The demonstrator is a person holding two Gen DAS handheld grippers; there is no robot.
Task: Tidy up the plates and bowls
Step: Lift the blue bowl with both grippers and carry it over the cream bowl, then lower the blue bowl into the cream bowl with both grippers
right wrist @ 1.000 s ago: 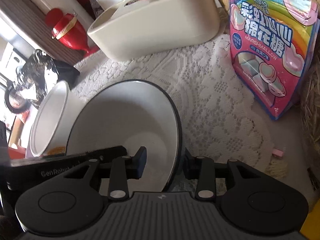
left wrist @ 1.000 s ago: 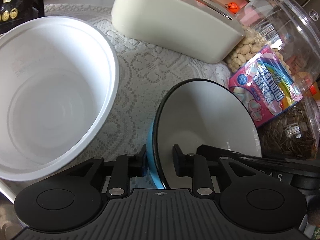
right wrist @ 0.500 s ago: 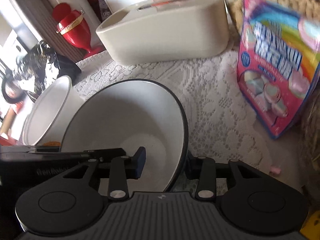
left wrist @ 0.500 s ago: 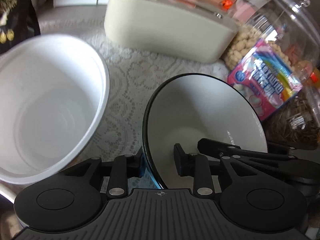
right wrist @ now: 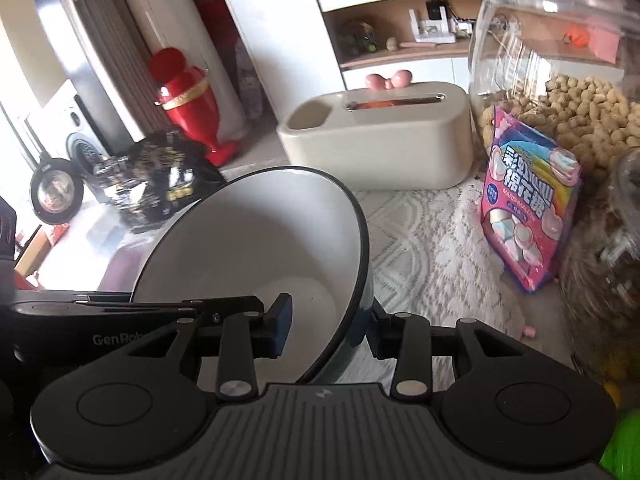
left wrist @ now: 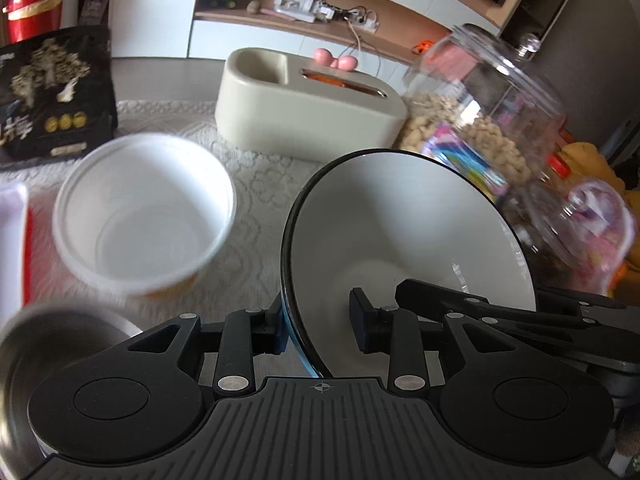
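A bowl point(left wrist: 400, 232) with a white inside, black rim and blue outside hangs tilted above the lace tablecloth point(left wrist: 248, 184), held from two sides. My left gripper point(left wrist: 319, 322) straddles its near-left rim, one pad on the blue wall and one inside; its jaws are opening, with the rim still between them. In the right wrist view the same bowl point(right wrist: 256, 248) has its right rim clamped by my right gripper point(right wrist: 330, 324). A white plastic tub point(left wrist: 144, 216) stands empty on the cloth to the left. A steel bowl point(left wrist: 48, 344) shows blurred at the lower left.
A cream tissue box point(left wrist: 308, 116) stands at the back. Clear jars of peanuts point(right wrist: 560, 80) and a pink marshmallow bag point(right wrist: 528, 208) line the right side. A black packet point(left wrist: 52, 96) lies back left, and a red vase point(right wrist: 188, 100) stands beyond the table.
Both grippers have risen together with the bowl between them. The tub, the tissue box and the jars now look smaller and farther below, and the room behind has come into view.
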